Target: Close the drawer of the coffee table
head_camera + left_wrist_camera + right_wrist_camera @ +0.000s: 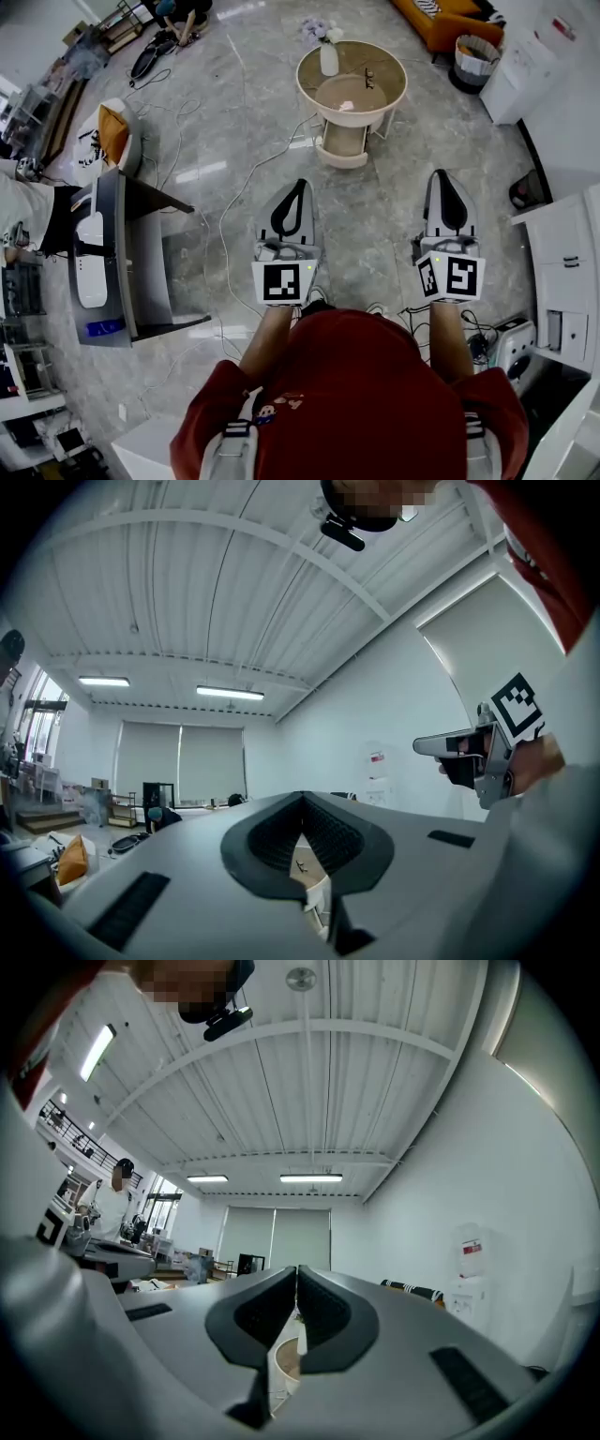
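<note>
L gripper [301,185]: jaws pressed together, nothing between them, held roughly level in front of my chest. R gripper [441,174]: same, tips meeting, empty, nose tipped a bit up. Both are parked side by side and well apart from any furniture. I read that as a carry pose for the approach, not a working pose. Jaws that are together make a blunt nose, which suits a push since there's nothing to pinch.

Further out, straight ahead across bare floor, is the round coffee table [307,82]. A white vase [329,62] w/ flowers stands near the far rim, and there's a small dark item on top I can't identify.

The drawer [344,141] sits under the top and sticks out on the side facing me, so it isn't shut yet. As far as I can tell its long axis runs along the pull direction, from the table centre toward me, and its front face is the nearest edge, low in the head view. Closing it means a push along that axis, away from me. The L gripper lines up w/ it a bit better than the R one.
</note>
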A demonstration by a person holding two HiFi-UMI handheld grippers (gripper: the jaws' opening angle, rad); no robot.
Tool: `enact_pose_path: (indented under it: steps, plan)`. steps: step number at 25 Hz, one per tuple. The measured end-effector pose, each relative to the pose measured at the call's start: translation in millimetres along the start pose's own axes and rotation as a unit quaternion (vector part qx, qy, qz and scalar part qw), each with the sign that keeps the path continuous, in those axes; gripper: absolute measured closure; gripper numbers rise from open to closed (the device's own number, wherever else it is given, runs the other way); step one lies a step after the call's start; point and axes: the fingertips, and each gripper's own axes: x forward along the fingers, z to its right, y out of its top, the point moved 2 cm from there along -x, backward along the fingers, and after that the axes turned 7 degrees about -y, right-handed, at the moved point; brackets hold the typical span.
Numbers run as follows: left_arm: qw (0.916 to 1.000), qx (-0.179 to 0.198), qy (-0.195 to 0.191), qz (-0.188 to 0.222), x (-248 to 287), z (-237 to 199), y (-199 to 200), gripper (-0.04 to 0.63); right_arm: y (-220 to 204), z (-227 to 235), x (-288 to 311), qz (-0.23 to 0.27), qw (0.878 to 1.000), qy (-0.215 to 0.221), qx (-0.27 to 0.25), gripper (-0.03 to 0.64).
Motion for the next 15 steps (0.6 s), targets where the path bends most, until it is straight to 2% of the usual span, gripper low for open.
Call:
enact_pose_path:
  steps: [9,15]
  plan:
    - [0.9999,-0.014,0.004,-0.005,-27.3,-50.7,-25.7,0.581,-19.4,-46.6,3.6,-0.014,1.0,-0.024,0.008,0.592]
    - [0.9998,-0.015,-0.007,-0.01,-40.5,-84.7,-39.8,0.581,-26.4,-81.3,4.0,-0.022,0.999,-0.041,0.005,0.592]
